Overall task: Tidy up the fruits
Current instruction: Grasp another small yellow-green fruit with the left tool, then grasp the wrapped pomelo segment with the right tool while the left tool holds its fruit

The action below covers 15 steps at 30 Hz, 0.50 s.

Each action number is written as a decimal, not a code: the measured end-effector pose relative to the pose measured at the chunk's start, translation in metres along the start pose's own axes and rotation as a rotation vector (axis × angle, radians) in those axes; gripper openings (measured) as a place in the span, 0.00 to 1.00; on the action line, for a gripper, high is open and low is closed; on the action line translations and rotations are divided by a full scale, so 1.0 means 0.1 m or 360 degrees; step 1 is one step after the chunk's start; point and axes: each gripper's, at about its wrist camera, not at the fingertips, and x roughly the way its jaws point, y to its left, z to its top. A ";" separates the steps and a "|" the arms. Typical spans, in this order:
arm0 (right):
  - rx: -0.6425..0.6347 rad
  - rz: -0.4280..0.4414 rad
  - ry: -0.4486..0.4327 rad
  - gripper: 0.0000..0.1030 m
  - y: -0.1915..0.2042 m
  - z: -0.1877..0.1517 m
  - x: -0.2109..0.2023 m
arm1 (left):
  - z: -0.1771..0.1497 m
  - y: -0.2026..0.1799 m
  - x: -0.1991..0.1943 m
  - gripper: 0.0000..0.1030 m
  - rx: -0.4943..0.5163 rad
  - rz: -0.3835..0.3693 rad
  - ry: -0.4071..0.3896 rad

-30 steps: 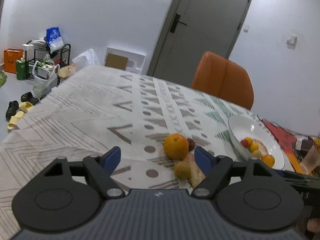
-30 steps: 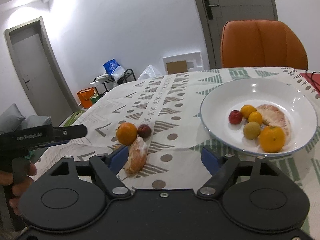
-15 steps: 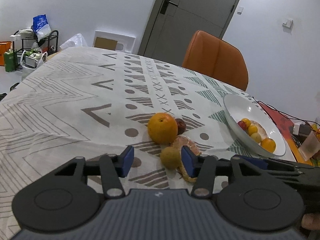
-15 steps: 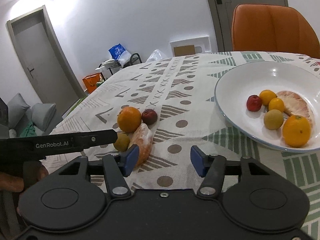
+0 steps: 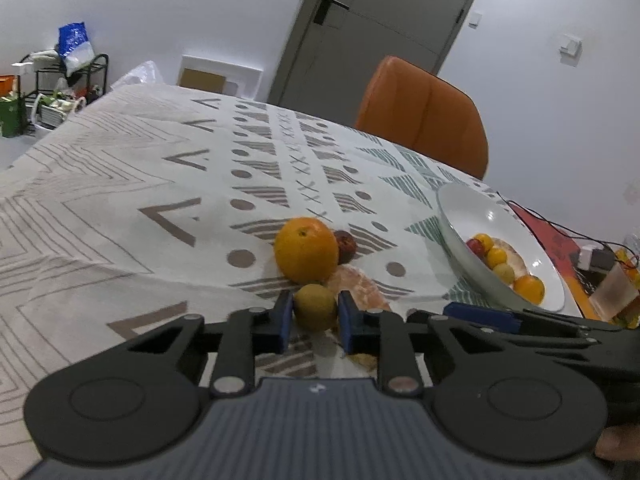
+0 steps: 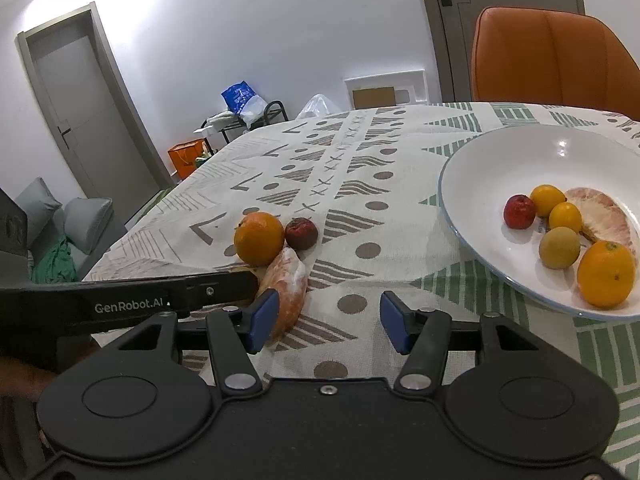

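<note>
small round fruit [image 5: 315,306] sitting between the left gripper [image 5: 313,316] jaws near the surface's front edge, orange [image 5: 306,249] right behind it, peeled segment [image 6: 285,283] just to its right, plate [image 6: 472,168] of fruit further right, chair [image 6: 548,60] behind the far edge

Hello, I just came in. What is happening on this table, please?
A person is sorting fruit with two handheld grippers. The left gripper has its jaws against a small yellow-green round fruit on the patterned tablecloth, beside a large orange, a dark red small fruit and a peeled citrus segment. The right gripper is open, holding nothing, near that segment. The white plate already holds several fruits.
</note>
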 end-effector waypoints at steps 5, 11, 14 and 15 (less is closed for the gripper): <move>-0.0028 0.0017 0.0007 0.54 0.06 0.03 0.02 | 0.03 0.13 -0.08 0.22 -0.0033 0.0045 -0.0035; -0.0070 0.0042 0.0029 0.54 0.18 0.04 0.13 | 0.04 0.25 -0.12 0.22 -0.0067 0.0077 -0.0056; -0.0086 0.0043 0.0043 0.54 0.23 0.05 0.19 | 0.04 0.30 -0.15 0.22 -0.0079 0.0085 -0.0072; -0.0096 0.0042 0.0046 0.53 0.25 0.06 0.21 | 0.04 0.32 -0.16 0.22 -0.0082 0.0087 -0.0076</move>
